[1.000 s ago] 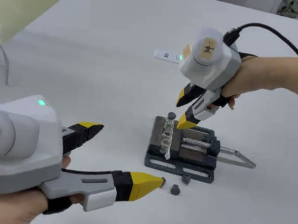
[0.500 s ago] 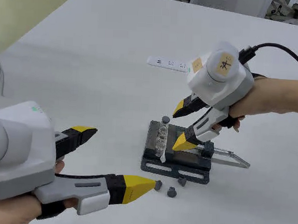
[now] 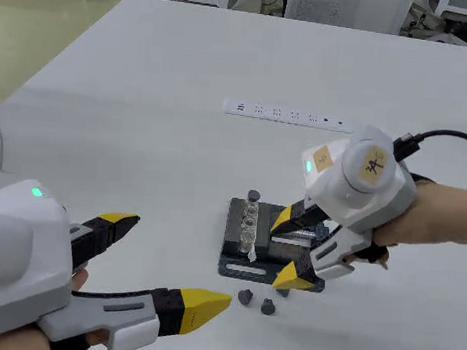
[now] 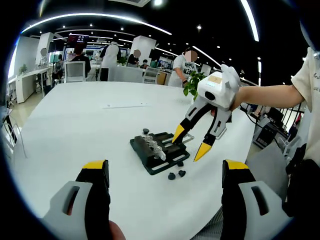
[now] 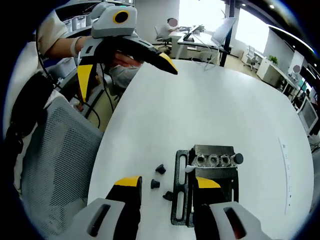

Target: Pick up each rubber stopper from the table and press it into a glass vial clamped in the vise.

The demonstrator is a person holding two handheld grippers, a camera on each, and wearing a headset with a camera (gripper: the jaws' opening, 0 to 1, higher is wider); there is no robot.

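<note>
A white worktop [image 3: 143,100] carries a small black vise [image 3: 237,257], set nearer the person's edge than the far one. The vise clamps a row of glass vials [image 3: 249,223] upright, mouths up, so they can take a push from above. The vial at the end toward the far edge already has a dark stopper in it; the others look uncapped. Three loose stoppers [image 3: 268,306] lie on the worktop just beside the vise base, on the side toward the person's edge. The right tool [image 3: 288,248] hangs over that same end of the vise with its jaws spread wide and nothing between them, tips pointing down toward the stoppers, which suggests it is lining up the next pick. The left tool [image 3: 170,262] is held low by the person's edge, well apart from the vise, jaws also spread and empty, probably kept back to leave the right one room. A power strip [image 3: 288,113] lies toward the far edge, out of the way.
</note>
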